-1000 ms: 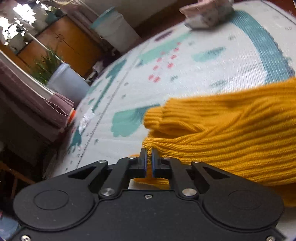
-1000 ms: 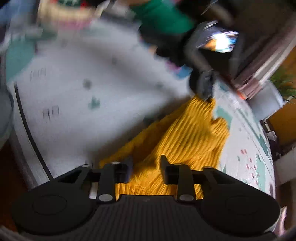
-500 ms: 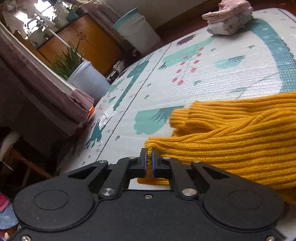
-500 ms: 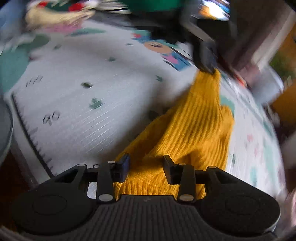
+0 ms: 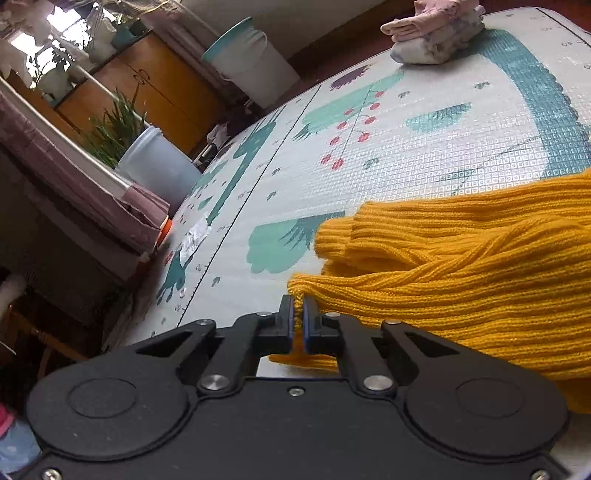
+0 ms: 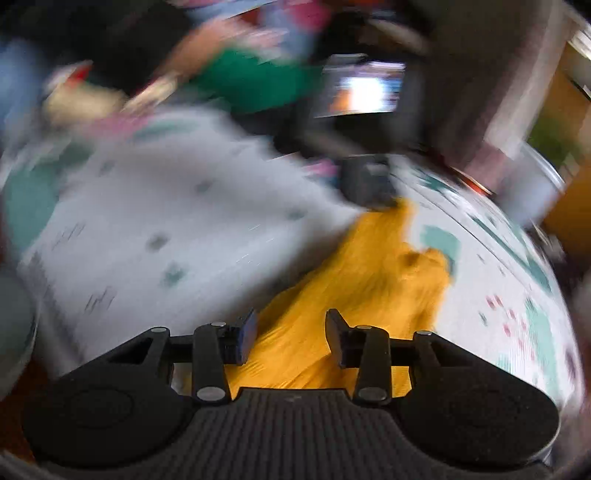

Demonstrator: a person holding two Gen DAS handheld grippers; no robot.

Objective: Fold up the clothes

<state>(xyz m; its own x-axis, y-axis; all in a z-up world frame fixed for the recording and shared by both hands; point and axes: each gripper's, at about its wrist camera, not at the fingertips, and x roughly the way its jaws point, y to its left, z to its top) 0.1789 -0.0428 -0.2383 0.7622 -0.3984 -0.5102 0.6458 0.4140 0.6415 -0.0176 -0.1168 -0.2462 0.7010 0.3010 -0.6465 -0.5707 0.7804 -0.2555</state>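
So, mat (image 5: 424,155): it stretches ahead of both your claws, sweater on it.
Sweater (image 5: 480,280): mustard knit, running right from your left claw and ahead of your right one.
Folded pile (image 5: 436,33): far ahead of your left claw, at the mat's edge.
Left claw (image 5: 298,314): pinched tight on the sweater's corner.
Right claw (image 6: 290,332): partly spread over the knit; view blurred, grip unclear.

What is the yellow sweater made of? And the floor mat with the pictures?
The yellow sweater looks like soft knitted yarn, wool or acrylic: thick ribs and a twisted cable show. The mat looks like shiny plastic-coated foam: a tiny embossed grid glints over its printed trees and berries.
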